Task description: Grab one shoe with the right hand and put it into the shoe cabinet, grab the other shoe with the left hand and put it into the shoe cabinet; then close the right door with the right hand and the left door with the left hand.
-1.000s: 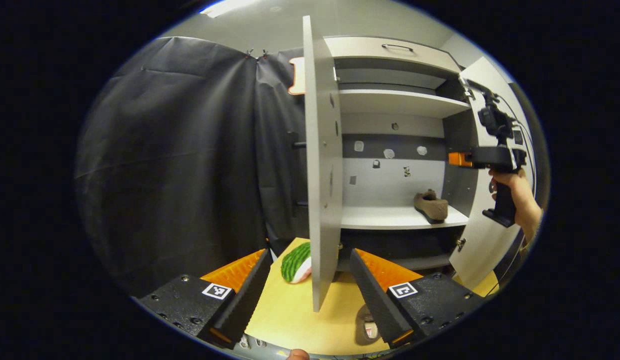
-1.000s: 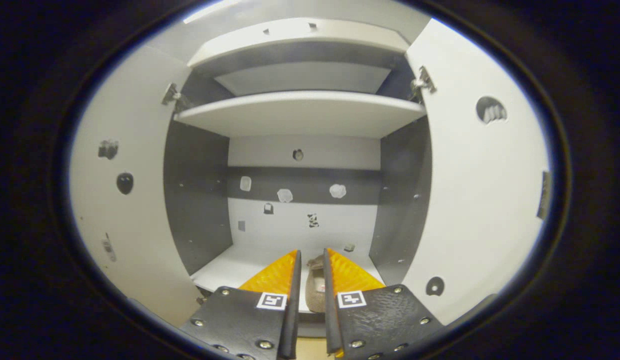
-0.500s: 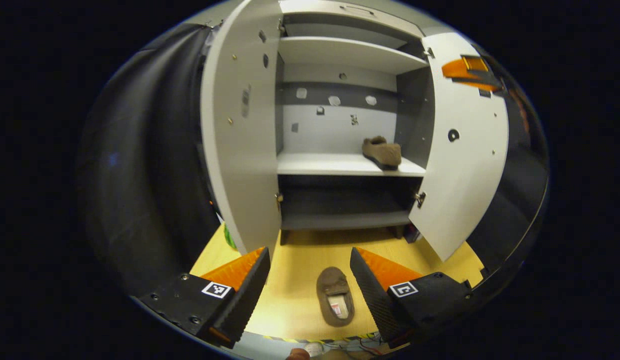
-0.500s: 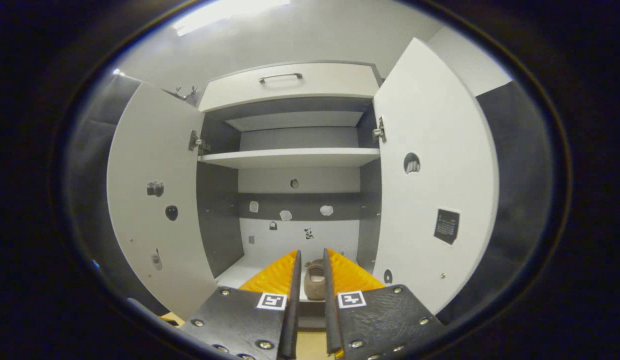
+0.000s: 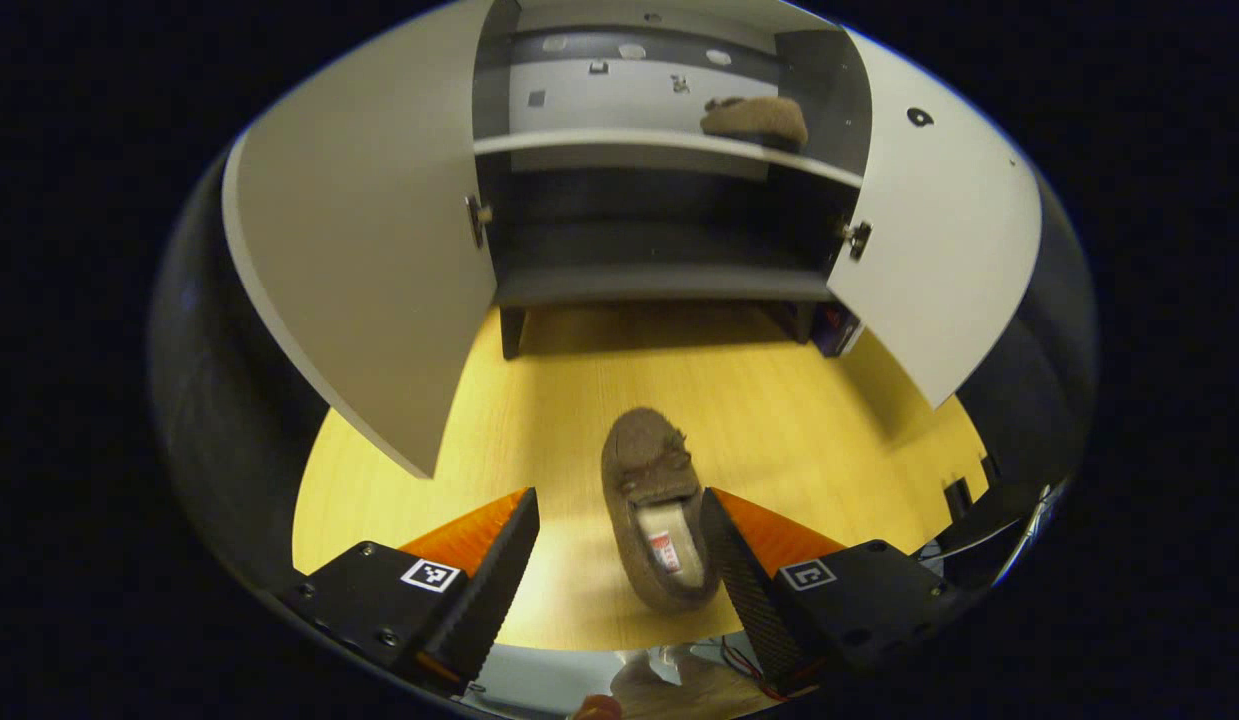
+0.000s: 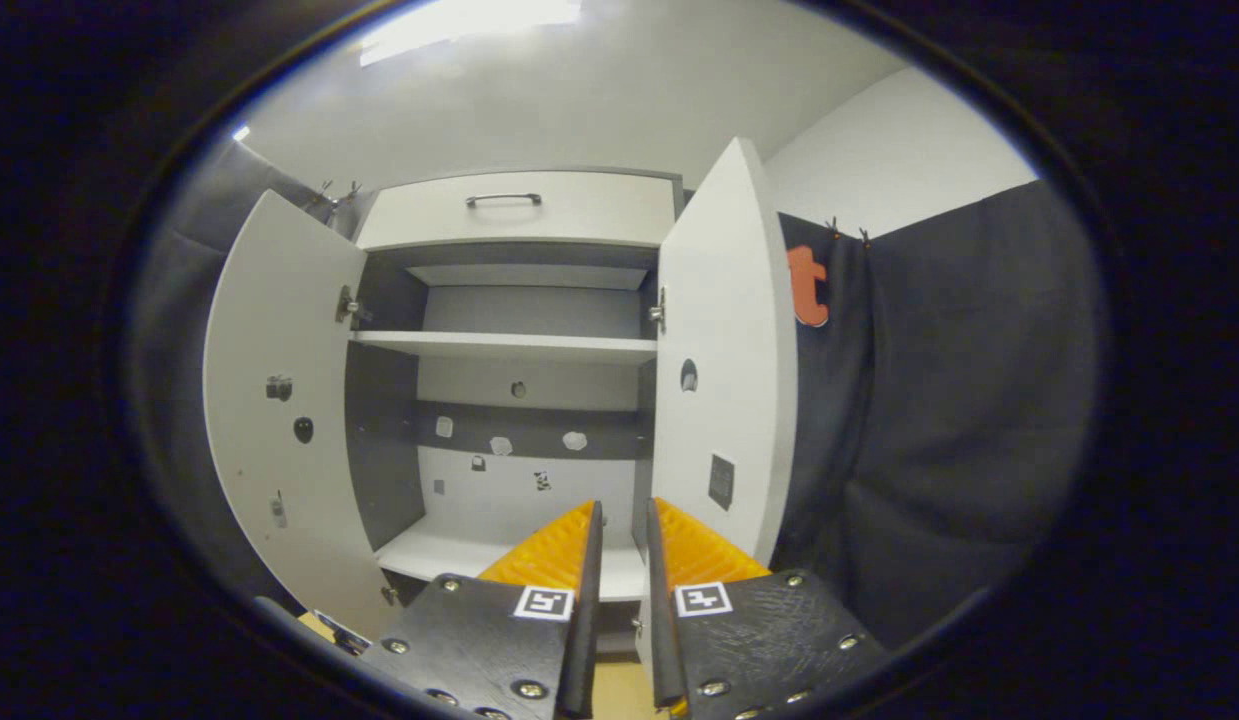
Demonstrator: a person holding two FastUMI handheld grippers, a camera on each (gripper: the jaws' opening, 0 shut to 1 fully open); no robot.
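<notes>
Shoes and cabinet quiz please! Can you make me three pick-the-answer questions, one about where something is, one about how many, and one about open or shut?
1. Where is the shoe on the floor?
A. Between the left gripper's jaws
B. On the top shelf
C. Behind the left door

2. How many shoes sit inside the cabinet?
A. None
B. One
C. Two

3. How are the cabinet doors?
A. Both shut
B. One shut
C. Both open

Answers:
1. A, in the left gripper view the shoe lies on the yellow floor between the wide-open jaws.
2. B, one brown shoe on the shelf.
3. C, the left door and the right door both swing outward.
</notes>
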